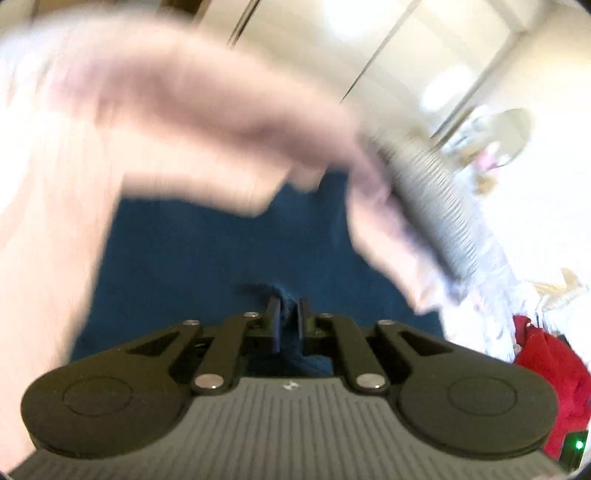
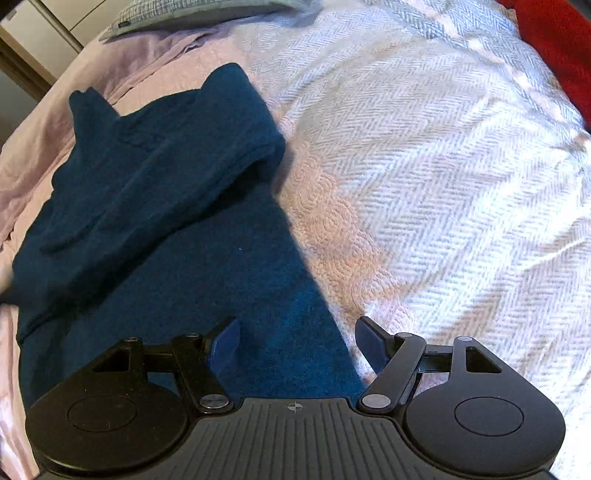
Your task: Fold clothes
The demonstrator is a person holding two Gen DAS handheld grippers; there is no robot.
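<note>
A dark blue sweater (image 2: 155, 206) lies partly folded on the bed, one part doubled over the rest. My right gripper (image 2: 295, 332) is open just above the sweater's near right edge and holds nothing. In the left wrist view my left gripper (image 1: 289, 306) is shut on a pinch of the same blue sweater (image 1: 207, 251). That view is blurred by motion. A person's arm and hand (image 1: 207, 110) cross it, holding the grey ribbed body of the other gripper (image 1: 432, 199).
The bed has a white herringbone blanket (image 2: 443, 166) and a pale pink quilt (image 2: 332, 221). A lilac sheet (image 2: 155, 55) and a grey pillow (image 2: 192, 11) lie at the far end. A red garment (image 2: 557, 44) lies at the far right; it also shows in the left wrist view (image 1: 554, 376).
</note>
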